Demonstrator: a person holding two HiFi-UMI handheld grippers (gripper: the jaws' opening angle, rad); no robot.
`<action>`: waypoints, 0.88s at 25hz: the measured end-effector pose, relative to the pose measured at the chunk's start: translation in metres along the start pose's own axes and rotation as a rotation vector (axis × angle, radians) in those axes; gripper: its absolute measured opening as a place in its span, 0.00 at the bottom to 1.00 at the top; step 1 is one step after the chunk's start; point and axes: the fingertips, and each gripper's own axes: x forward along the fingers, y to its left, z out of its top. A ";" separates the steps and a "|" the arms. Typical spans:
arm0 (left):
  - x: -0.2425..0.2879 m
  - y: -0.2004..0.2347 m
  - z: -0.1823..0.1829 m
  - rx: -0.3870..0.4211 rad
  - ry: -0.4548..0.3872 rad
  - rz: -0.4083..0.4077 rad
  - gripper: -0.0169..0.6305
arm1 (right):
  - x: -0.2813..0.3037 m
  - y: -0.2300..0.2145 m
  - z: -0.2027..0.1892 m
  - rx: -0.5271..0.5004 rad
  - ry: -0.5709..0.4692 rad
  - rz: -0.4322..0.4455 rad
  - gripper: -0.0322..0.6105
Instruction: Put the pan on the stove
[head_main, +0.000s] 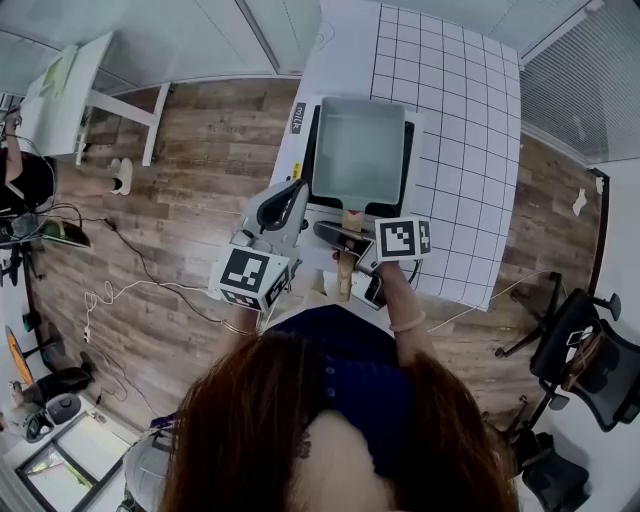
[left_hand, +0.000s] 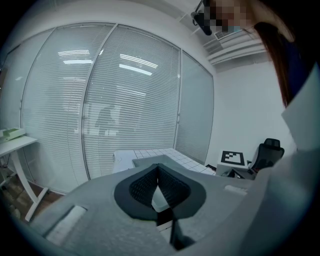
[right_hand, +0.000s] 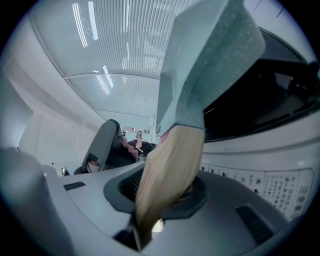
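- Two grippers are working at the near edge of the white table (head_main: 340, 40). We are keeping the right gripper (right_hand: 162, 182) clenched on the pale wooden handle (right_hand: 172, 150) of the square pale-green metal pan (head_main: 358, 150).
- The pan is sitting over the black glass top of the white boxy stove (head_main: 311, 160), roughly centred, with its handle pointing toward us past the near edge. We cannot tell whether its base is already lying flat on the glass.
- We are holding the left gripper (left_hand: 159, 172) just left of the handle, close to the stove's near left corner. Its jaws are pressed together on nothing.
- We are judging the task as nearly finished, with only settling the pan and letting go remaining.
- If we are releasing while the base is still raised or tilted, the pan could drop, clatter and skid on the smooth glass.
- If we are pulling the right gripper away sideways rather than straight back, the pads could drag the handle and swing the pan off centre.
- The printed control strip (right_hand: 280, 185) on the stove's near face is lying just beside the right gripper, so a low withdrawal could be pressing a button.
- The left gripper is hanging near enough to nudge the stove's corner if it drifts right.
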 end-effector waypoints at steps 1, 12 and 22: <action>0.000 0.000 0.000 0.001 0.001 0.000 0.04 | 0.000 0.000 0.000 0.001 -0.001 0.003 0.19; -0.006 -0.002 0.001 0.015 -0.005 0.001 0.04 | 0.001 0.003 0.001 0.013 -0.011 0.040 0.25; -0.007 -0.010 -0.001 0.020 -0.001 -0.008 0.04 | -0.004 -0.001 -0.002 0.068 -0.030 0.056 0.35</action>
